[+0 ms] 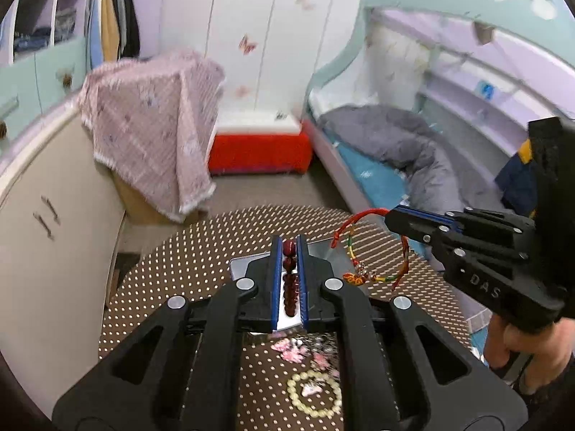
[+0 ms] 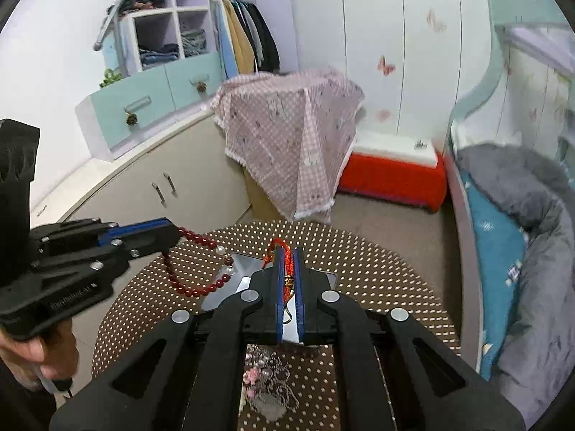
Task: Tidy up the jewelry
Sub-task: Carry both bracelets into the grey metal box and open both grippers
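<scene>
The left tool [image 1: 289,248] is closed on a dark red bead bracelet [image 2: 194,273], which is pinched between the blue pads and hangs in a loop below the tips, clear of the desk [image 1: 187,269]. The right tool [image 2: 286,251] is closed on a red braided cord bracelet [image 1: 373,251], likewise suspended above the desk and a flat reflective tray [image 2: 248,269]. Near the holder, a pale bead bracelet [image 1: 314,393] and pink trinkets [image 1: 291,350] are seen lying on the dotted desk surface.
</scene>
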Available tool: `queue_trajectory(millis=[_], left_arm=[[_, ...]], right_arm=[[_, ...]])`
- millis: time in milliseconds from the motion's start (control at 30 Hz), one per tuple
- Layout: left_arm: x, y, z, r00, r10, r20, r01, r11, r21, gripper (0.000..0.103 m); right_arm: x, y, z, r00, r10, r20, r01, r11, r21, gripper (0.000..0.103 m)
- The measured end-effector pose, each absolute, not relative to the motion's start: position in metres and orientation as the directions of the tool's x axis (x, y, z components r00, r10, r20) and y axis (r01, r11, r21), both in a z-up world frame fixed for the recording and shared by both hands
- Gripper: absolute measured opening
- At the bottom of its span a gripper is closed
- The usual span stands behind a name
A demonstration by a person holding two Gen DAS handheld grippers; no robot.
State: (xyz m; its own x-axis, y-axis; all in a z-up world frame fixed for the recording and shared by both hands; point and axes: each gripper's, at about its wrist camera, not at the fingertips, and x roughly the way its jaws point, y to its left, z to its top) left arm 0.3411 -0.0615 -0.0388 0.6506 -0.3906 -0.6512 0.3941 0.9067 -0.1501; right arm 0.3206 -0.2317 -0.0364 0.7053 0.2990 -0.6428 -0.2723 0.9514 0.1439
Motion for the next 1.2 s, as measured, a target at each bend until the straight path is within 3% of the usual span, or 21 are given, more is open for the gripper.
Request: queue_trajectory(millis=[33, 100, 133, 167, 200, 533, 800, 1200], left_arm=[[0.348, -0.062, -0.044, 0.646, -0.373, -0.666, 0.376, 0.915, -0.147, 0.010], [0.359, -0.060, -0.056, 0.632, -0.330, -0.701, 0.334, 0.932, -0.138, 0.044], [0.359, -0.058, -0.056, 0.634, -0.333, -0.698, 0.327, 0.933, -0.149, 0.087], [0.354, -0.050, -0.054, 0.664, -0.353, -0.659, 0.320, 0.931, -0.175, 0.096], [0.350, -0.046, -0.052, 0.681, -0.355, -0.641, 0.316, 0.932, -0.180, 0.096], [0.300, -0.006, -0.014, 0.790, -0.276, -0.548, 0.228, 0.961, -0.156, 0.096], [0.248, 0.009, 0.005, 0.838, -0.283, -0.467, 0.258, 0.959, -0.117, 0.096], [0.187, 0.007, -0.018, 0.865, -0.217, -0.452, 0.211, 0.975, -0.065, 0.096]], right_arm=[[0.330, -0.234, -0.046, 0.687, 0.295, -0.664, -0.256, 0.954, 0.159, 0.007], [0.335, -0.242, -0.054, 0.677, 0.291, -0.676, -0.219, 0.957, 0.192, 0.023], [0.333, -0.246, -0.055, 0.681, 0.288, -0.674, -0.204, 0.958, 0.203, 0.033], [0.331, -0.251, -0.055, 0.691, 0.280, -0.666, -0.186, 0.960, 0.210, 0.067], [0.328, -0.254, -0.053, 0.708, 0.267, -0.654, -0.170, 0.963, 0.209, 0.096], [0.283, -0.267, -0.025, 0.784, 0.200, -0.588, -0.099, 0.975, 0.200, 0.096], [0.227, -0.247, 0.006, 0.837, 0.124, -0.533, -0.055, 0.988, 0.144, 0.096], [0.180, -0.237, -0.005, 0.843, 0.169, -0.510, -0.144, 0.986, 0.090, 0.096]])
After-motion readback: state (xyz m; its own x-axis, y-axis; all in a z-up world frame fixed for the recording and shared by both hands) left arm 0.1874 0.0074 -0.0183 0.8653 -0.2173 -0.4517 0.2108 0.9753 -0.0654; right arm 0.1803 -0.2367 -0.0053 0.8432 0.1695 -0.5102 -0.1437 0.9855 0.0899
